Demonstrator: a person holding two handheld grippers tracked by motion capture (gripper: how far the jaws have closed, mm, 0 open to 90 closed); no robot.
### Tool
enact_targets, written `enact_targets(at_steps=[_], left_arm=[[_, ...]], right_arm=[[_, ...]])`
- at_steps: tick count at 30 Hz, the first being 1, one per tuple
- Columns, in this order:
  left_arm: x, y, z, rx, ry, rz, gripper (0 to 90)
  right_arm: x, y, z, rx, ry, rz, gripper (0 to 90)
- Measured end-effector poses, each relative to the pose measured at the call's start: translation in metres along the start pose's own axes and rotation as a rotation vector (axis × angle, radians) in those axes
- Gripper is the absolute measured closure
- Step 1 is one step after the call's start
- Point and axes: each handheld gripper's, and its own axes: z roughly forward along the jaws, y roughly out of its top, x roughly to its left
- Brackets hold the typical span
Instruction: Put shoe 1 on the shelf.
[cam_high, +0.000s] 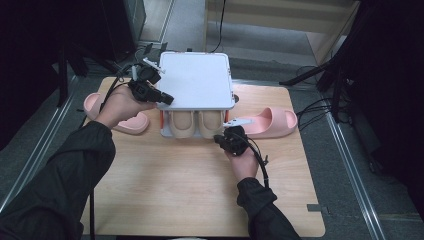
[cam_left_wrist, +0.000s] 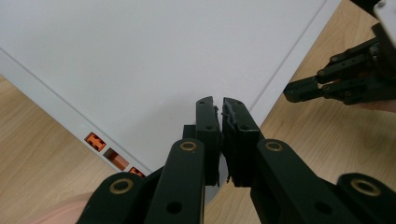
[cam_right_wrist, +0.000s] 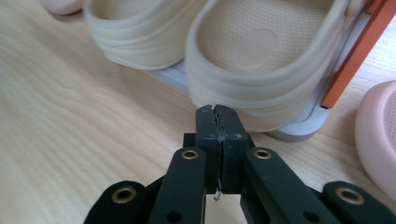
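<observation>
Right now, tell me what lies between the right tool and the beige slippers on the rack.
Nothing but bare wooden table. In the right gripper view, the shut right tool points at the nearer beige slipper, stopping just short of it.

We see a matt, smooth white plastic rack top (cam_left_wrist: 140, 56), soft matt beige foam slippers (cam_right_wrist: 261, 60) with textured insoles, a pale wood-grain table (cam_right_wrist: 70, 116), and black plastic tongs (cam_right_wrist: 215, 122).

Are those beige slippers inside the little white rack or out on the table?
Inside: the beige slippers sit side by side on the white rack's lower shelf, under its top.
</observation>
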Motion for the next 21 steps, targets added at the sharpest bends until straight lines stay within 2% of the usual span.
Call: enact_targets(at_steps=[2, 3, 5, 7, 9, 11, 15, 18, 21], left_arm=[[0.001, 0.002, 0.000, 0.003, -0.011, -0.026, 79.2], [0.002, 0.002, 0.000, 0.008, -0.014, -0.034, 77.4], [0.002, 0.001, -0.002, 0.004, -0.017, -0.039, 75.6], [0.001, 0.000, -0.005, -0.017, -0.029, -0.044, 72.3], [0.001, -0.001, -0.012, -0.034, -0.038, -0.052, 69.1], [0.001, -0.003, -0.020, -0.050, -0.045, -0.064, 65.3], [0.003, -0.011, -0.040, -0.066, -0.022, -0.077, 59.3], [0.006, -0.022, -0.052, -0.091, -0.016, -0.101, 55.9], [0.010, -0.036, -0.061, -0.112, -0.004, -0.116, 54.9]], right_arm=[[0.002, -0.002, -0.005, 0.002, 0.014, 0.001, 87.2], [0.003, -0.004, -0.009, 0.005, 0.025, -0.014, 86.8], [0.006, -0.008, -0.017, 0.001, 0.038, -0.027, 85.1], [0.007, -0.013, -0.024, 0.003, 0.061, -0.018, 81.7], [0.007, -0.017, -0.031, 0.013, 0.104, -0.010, 79.1], [0.009, -0.020, -0.040, 0.008, 0.116, -0.018, 77.1], [0.013, -0.021, -0.056, 0.001, 0.153, -0.047, 69.4], [0.014, -0.024, -0.067, 0.005, 0.174, -0.072, 62.0], [0.014, -0.030, -0.074, 0.010, 0.186, -0.079, 59.8]])
